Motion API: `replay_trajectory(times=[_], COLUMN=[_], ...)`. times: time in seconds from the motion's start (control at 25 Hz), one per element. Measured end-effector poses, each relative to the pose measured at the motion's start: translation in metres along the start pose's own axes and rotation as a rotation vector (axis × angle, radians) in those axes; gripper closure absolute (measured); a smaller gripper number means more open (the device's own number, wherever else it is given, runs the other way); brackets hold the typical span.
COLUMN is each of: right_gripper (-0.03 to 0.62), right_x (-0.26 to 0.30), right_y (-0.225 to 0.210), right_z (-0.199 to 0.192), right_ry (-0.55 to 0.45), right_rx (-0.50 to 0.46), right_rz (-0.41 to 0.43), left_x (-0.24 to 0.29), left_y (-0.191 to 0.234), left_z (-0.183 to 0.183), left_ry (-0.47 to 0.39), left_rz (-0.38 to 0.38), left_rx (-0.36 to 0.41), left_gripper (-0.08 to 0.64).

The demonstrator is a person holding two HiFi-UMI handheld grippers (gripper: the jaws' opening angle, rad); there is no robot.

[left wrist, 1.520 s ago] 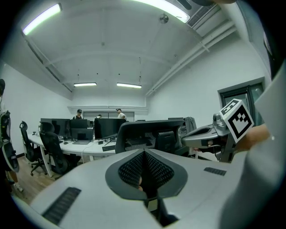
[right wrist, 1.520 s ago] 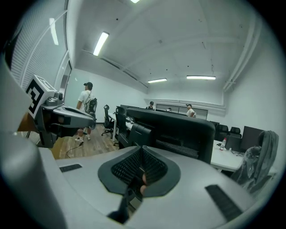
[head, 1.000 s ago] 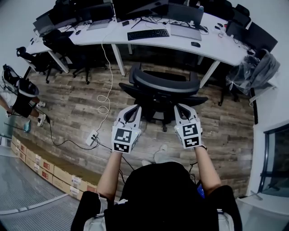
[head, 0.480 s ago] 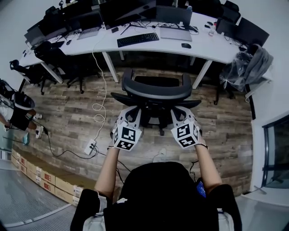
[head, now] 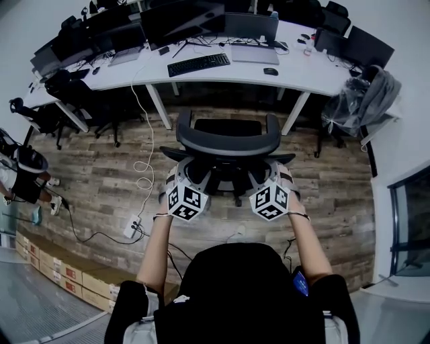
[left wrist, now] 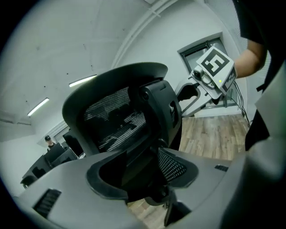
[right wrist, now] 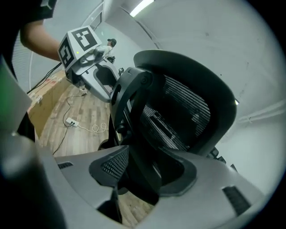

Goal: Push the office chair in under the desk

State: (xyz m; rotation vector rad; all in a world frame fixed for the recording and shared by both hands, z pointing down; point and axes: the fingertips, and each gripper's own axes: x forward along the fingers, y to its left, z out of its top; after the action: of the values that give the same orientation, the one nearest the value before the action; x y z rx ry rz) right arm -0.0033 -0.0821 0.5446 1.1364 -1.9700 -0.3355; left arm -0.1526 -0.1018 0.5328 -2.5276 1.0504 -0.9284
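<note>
The black mesh office chair [head: 228, 142] stands on the wood floor just in front of the white desk [head: 222, 72], its back toward me. My left gripper [head: 183, 176] is at the left side of the backrest and my right gripper [head: 271, 175] at the right side. Both jaws have just been opening. In the left gripper view, the left gripper [left wrist: 147, 181] stands open with the chair's back frame [left wrist: 154, 116] showing in the gap. The right gripper [right wrist: 145, 179] likewise stands open around the back frame [right wrist: 138, 120]. I cannot tell whether either touches the chair.
A keyboard [head: 199, 64], a mouse [head: 270, 70] and monitors [head: 181, 20] sit on the desk. Other chairs [head: 84, 87] stand at the left, a grey bag [head: 366, 101] at the right. A power strip [head: 132, 227] and cable lie on the floor, with boxes [head: 60, 269] at lower left.
Both grippers have gone forward and down to the chair's back and rolled outward. Their jaws, shut before, now stand apart.
</note>
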Motion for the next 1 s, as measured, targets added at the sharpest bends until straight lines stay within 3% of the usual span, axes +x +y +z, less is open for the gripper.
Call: replay_trajectory(times=[0.2,0.52,0.72,1.0], right_gripper=[0.322,0.295,0.295,0.290], right_x=[0.013,0.030,0.040,0.046], right_y=[0.001,-0.007,-0.005,-0.002], right_z=[-0.006,-0.004,-0.003,-0.005], right_ry=[0.020,0.039,0.052,0.053], right_rx=[-0.052,-0.147,-0.213,-0.230], right_rz=[0.008,-0.054,-0.046,-0.028], left_x=[0.019,0.035,0.037,0.042], left_y=[-0.001,0.003,0.004,0.002], left_z=[-0.015,-0.012,-0.012,-0.014], left_ry=[0.057,0.065,0.049,0.055], left_rz=[-0.023,-0.025,-0.049,-0.098], left_rx=[0.157,0.323,0.348,0.379], left_gripper=[0.266,0.207,0.175,0.166])
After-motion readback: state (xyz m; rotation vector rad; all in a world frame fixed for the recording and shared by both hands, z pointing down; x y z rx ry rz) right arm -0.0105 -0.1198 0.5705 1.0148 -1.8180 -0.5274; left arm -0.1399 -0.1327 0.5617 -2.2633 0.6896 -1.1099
